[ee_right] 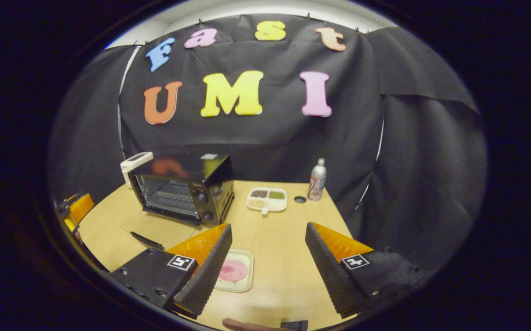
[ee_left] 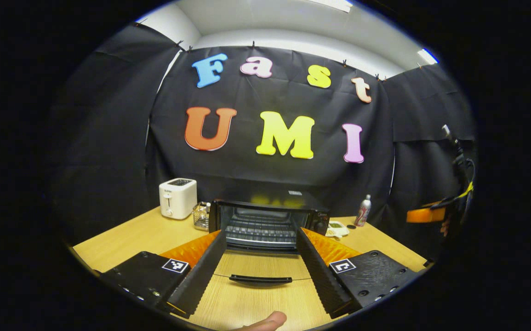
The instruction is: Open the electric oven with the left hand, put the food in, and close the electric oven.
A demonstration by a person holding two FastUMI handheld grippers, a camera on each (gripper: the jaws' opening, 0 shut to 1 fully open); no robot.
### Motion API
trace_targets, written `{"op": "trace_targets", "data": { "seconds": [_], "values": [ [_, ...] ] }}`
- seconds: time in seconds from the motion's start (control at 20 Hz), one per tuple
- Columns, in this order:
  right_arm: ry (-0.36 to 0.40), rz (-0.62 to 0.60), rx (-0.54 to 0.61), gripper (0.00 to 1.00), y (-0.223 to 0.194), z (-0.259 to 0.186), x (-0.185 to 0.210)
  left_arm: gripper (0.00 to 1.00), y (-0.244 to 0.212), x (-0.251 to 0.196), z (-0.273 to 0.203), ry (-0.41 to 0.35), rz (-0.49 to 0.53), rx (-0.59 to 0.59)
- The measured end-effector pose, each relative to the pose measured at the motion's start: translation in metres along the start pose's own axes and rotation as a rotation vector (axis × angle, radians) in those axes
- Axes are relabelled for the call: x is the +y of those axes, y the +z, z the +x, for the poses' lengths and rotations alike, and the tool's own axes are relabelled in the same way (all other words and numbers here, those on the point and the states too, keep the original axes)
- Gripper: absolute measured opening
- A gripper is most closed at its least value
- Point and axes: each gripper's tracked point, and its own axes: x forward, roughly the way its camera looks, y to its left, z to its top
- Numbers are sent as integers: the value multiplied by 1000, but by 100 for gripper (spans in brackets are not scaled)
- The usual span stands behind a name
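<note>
The black electric oven [ee_left: 265, 220] stands at the back of the wooden table with its glass door [ee_left: 258, 266] folded down flat and its wire rack bare. The door handle [ee_left: 259, 279] lies between the fingers of my left gripper [ee_left: 260, 236], which is open and holds nothing. In the right gripper view the oven [ee_right: 182, 188] sits to the left. My right gripper [ee_right: 268, 227] is open over the table. A small tray with pink food [ee_right: 234, 271] lies on the table just beside its left finger [ee_right: 205, 266], partly hidden by it.
A white toaster [ee_left: 178, 197] and a wire basket [ee_left: 201, 215] stand left of the oven. To its right are a divided snack plate [ee_right: 267, 198], a small dark disc [ee_right: 300, 199] and a spray can [ee_right: 317, 180]. Black cloth walls close in the table.
</note>
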Motion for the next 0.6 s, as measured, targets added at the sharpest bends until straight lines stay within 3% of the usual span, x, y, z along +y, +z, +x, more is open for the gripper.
{"op": "trace_targets", "data": {
  "seconds": [0.25,0.35,0.45,0.6],
  "values": [
    [66,86,257,100,-50,63,0,95,30,-7,-14,-9,49,-51],
    [117,109,369,89,-73,82,8,95,33,-9,-14,-6,85,-63],
    [168,124,471,89,-94,89,15,95,33,-14,-13,-9,101,-60],
    [172,137,531,81,-108,103,12,95,30,-22,-9,-13,113,-46]
  ]
}}
